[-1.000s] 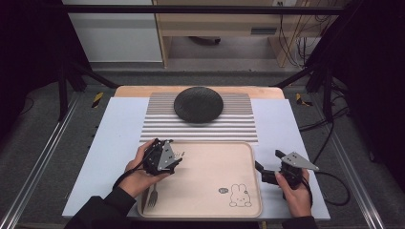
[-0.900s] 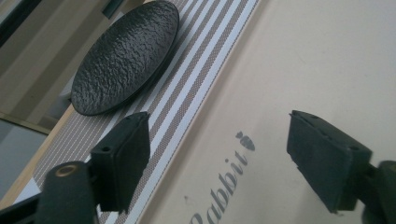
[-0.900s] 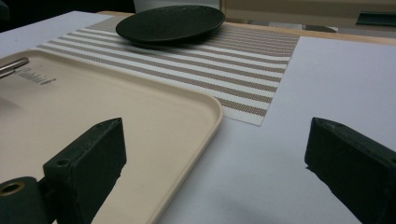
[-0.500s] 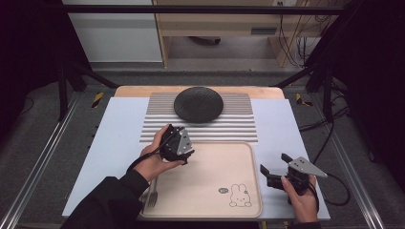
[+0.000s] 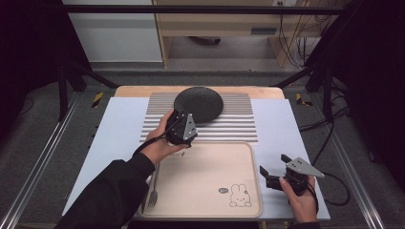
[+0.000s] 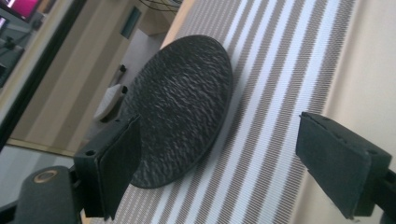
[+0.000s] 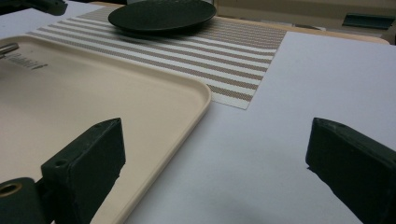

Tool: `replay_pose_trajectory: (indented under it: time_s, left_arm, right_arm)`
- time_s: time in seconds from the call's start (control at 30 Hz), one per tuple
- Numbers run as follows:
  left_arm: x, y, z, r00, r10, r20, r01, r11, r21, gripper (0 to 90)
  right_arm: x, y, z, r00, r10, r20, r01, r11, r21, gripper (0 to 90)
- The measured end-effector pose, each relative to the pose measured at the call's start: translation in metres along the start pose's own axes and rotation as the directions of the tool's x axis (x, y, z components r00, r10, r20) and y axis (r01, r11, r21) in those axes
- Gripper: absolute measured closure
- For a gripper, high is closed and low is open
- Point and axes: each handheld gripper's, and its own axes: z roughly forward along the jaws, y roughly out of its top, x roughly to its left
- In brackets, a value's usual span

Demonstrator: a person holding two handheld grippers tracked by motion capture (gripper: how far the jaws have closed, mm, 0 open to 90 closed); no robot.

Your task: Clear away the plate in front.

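Black, rough-textured plate point(image 5: 198, 104) lies flat on the striped mat point(image 5: 239, 125) at the far middle of the table point(image 5: 286, 129), its near rim just short of the beige tray point(image 5: 210, 181). Left gripper point(image 5: 184, 130) hovers over the mat's near edge, just beside the plate's near-left rim and not touching it. In the left gripper view the jaws stand wide apart with nothing between them; one pad point(image 6: 114, 165) lines up against the plate point(image 6: 180, 107), the other over the mat's stripes point(image 6: 275, 93).

Right gripper point(image 5: 277, 177) sits low at the near right of the table, off the tray's right edge, parted and empty. In the right gripper view its pads frame the tray's corner point(image 7: 187, 100) and bare white table surface point(image 7: 289, 140). A fork point(image 5: 154, 191) lies along the tray's left edge, partly under the person's left sleeve point(image 5: 110, 191).

Assessment: the step in hand appears to be the approach to the plate, with no grasp yet made. The tray is bare apart from its printed rabbit, which suggests it as the likely destination, though that cannot be confirmed.

Next move, as judged: lower the left gripper so one pad goes under the plate's shallow rim and the other over it, then close. The rim sits close to the mat, so a low, slightly tilted entry is called for; a flat approach risks pushing the plate away rather than gripping it
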Motion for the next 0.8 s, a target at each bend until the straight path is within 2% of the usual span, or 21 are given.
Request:
replay_pose_trajectory:
  time_s: [0.13,0.27,0.3,0.37,0.4,0.53,0.7,0.77,0.8]
  left_arm:
    - [0.007,-0.002,0.007,0.9998,0.016,-0.009,-0.016,0.9998,0.01,15.1]
    - [0.011,-0.004,0.014,0.9999,0.009,-0.007,-0.009,0.9999,0.006,15.6]
    - [0.012,-0.005,0.016,0.9998,0.016,-0.008,-0.016,0.9998,0.014,15.5]
    - [0.013,-0.006,0.019,0.997,0.066,-0.041,-0.065,0.9977,0.019,16.5]
    - [0.014,-0.007,0.021,0.9961,0.073,-0.049,-0.073,0.9971,0.021,17.3]
    - [0.019,-0.009,0.027,0.9972,0.061,-0.045,-0.06,0.9979,0.023,17.4]
    - [0.018,-0.013,0.033,0.9969,0.073,-0.029,-0.072,0.9967,0.038,17.4]
    - [0.017,-0.015,0.036,0.9955,0.088,-0.034,-0.086,0.9951,0.049,17.4]
    - [0.017,-0.016,0.038,0.9961,0.083,-0.031,-0.081,0.9955,0.048,17.4]
  right_arm:
    - [0.001,0.0,0.001,1.0,0.001,0.002,-0.001,1.0,-0.003,5.0]
    - [0.001,0.0,0.001,1.0,0.002,0.005,-0.002,1.0,-0.005,5.0]
    - [0.001,0.0,0.001,1.0,0.001,0.006,-0.001,1.0,-0.007,5.0]
    - [0.0,-0.001,0.001,1.0,0.002,0.006,-0.002,1.0,-0.009,4.9]
    - [0.0,-0.001,0.001,1.0,0.002,0.006,-0.002,1.0,-0.008,4.9]
    - [0.0,-0.001,0.0,1.0,0.004,0.005,-0.004,1.0,-0.009,4.9]
    - [-0.001,-0.001,0.001,1.0,0.002,0.006,-0.002,1.0,-0.007,4.8]
    - [0.0,-0.001,0.001,1.0,0.002,0.004,-0.002,1.0,-0.008,4.8]
    - [0.0,-0.001,0.001,1.0,0.002,0.004,-0.002,1.0,-0.008,4.8]
